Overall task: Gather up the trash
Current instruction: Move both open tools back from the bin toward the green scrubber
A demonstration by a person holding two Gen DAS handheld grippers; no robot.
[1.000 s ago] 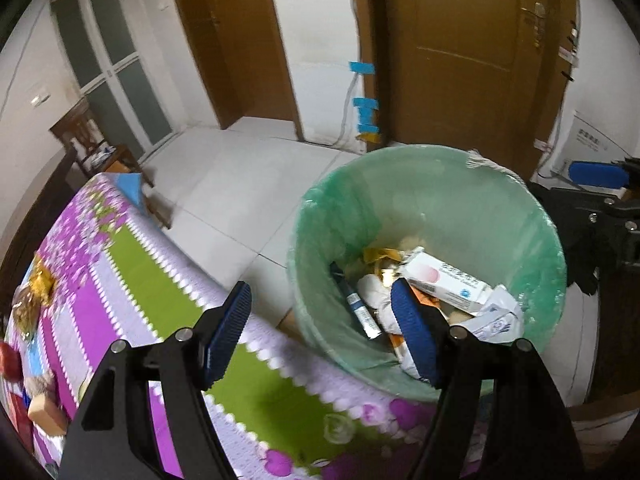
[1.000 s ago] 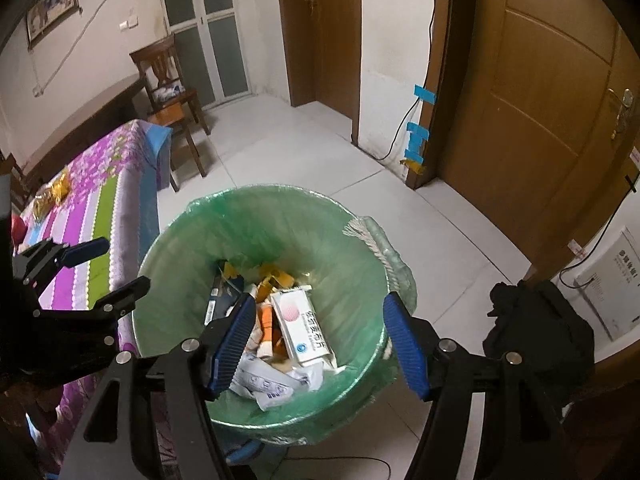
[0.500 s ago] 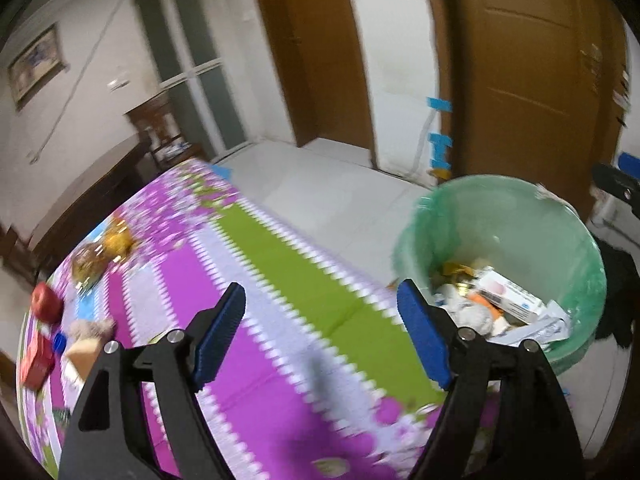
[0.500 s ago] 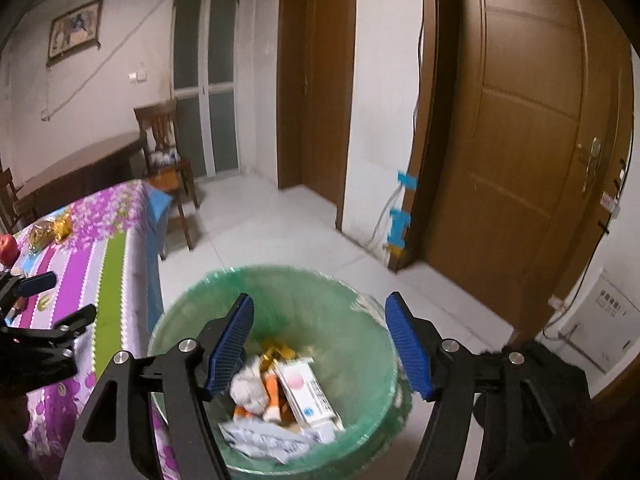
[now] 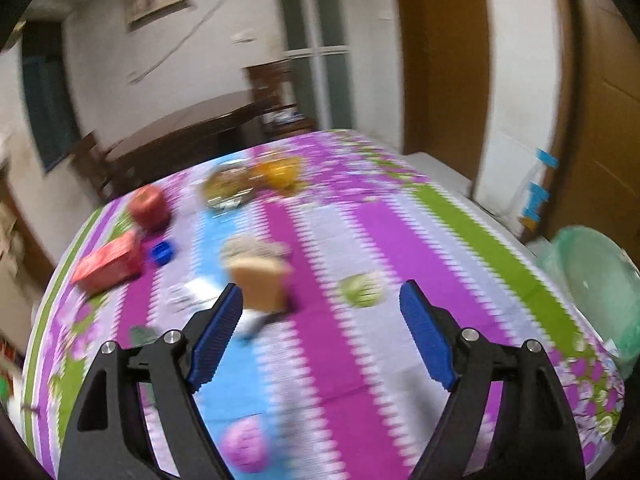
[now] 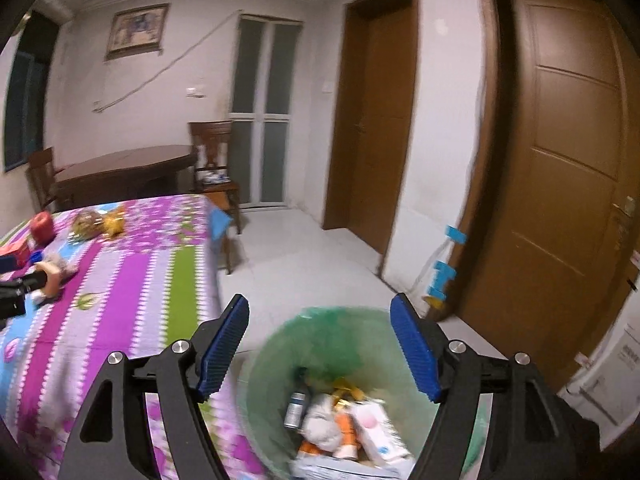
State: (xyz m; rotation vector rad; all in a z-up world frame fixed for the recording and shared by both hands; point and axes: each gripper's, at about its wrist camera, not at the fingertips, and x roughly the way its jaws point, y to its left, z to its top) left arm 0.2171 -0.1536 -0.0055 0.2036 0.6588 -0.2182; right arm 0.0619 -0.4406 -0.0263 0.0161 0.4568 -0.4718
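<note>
My left gripper hangs over the table with the purple and green striped cloth. Its jaws are opening and nothing is between them. Just ahead lie a blurred tan piece and a small green crumpled scrap. Further back are a red apple, a red box, a blue cap and snack bags. My right gripper is above the green-lined trash bin. Its jaws are also opening and empty. The bin holds a white carton and other trash.
The bin stands on the floor off the table's right edge. A dark wooden table and chair are behind. Brown doors line the right wall. The white tiled floor lies between. My left gripper shows at the left edge.
The left gripper swung left from over the bin to over the table. The right gripper tilted up, so the bin sank lower in its view. Both pairs of jaws widened a little.
</note>
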